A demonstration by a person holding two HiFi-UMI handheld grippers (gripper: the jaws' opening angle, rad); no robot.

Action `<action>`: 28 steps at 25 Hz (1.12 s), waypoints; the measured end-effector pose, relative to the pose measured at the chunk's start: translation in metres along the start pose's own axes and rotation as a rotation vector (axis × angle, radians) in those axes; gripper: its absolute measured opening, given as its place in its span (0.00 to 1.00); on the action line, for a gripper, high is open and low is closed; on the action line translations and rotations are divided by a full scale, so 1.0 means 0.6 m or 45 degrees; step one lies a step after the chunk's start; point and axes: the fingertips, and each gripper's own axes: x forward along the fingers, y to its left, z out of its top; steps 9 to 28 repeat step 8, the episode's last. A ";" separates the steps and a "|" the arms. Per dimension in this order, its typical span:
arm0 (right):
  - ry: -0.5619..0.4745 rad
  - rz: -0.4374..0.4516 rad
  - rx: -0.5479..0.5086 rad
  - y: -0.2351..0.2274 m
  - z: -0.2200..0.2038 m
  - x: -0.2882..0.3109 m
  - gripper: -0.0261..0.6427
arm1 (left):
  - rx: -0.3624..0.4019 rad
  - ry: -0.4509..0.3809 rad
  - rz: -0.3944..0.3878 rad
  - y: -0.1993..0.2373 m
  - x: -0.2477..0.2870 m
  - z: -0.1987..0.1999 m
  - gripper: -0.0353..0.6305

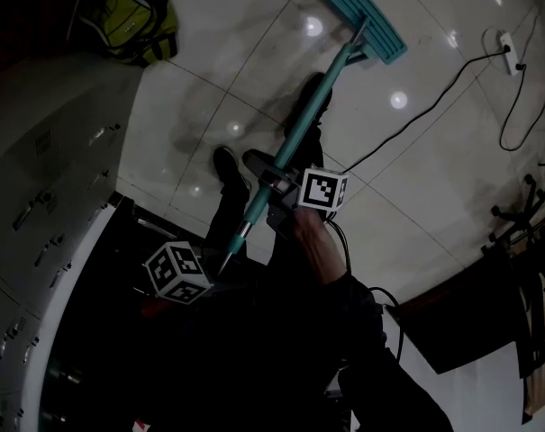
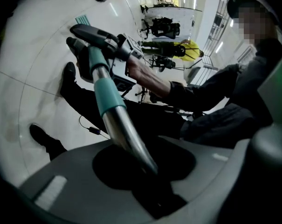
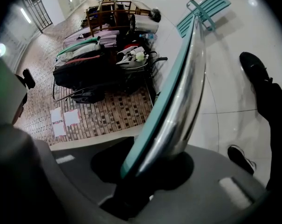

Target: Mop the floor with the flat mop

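Left gripper: your left gripper (image 2: 147, 169) is shut tight on the bare metal top end of the pole (image 1: 299, 124).
Right gripper: your right gripper (image 3: 141, 169) is clamped round the same pole lower down, where its teal sleeve shows.
Mop head: the teal mop head (image 1: 362, 16) sits on the floor (image 1: 416, 187), well out ahead of your shoes (image 1: 229, 169).
Pad contact: it looks flat on the tiles, but the dim light leaves that unsure.
Stroke: steer from the top grip and drive from the lower one. Hold the pole's slant steady so the pad doesn't tip onto an edge, and overlap your passes.
Left edge: the lockers (image 1: 47, 169) stand close beside you, with a yellow-green bag (image 1: 132, 16) at their far end. Stop each sweep short of both.
Right edge: a cable (image 1: 434, 106) trails across the tiles to a power strip (image 1: 506, 50) near the mop head, and a chair base (image 1: 524, 214) stands further out.
Open room: the widest bare tile lies between the lockers and the cable, so work lengthwise there.
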 end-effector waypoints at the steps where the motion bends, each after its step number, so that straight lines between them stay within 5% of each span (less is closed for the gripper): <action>1: 0.007 -0.008 -0.005 -0.001 -0.006 0.001 0.23 | -0.003 0.000 -0.001 -0.001 0.000 -0.005 0.27; 28: 0.022 -0.012 0.033 0.004 -0.028 0.005 0.22 | -0.009 0.000 -0.003 -0.006 -0.004 -0.023 0.26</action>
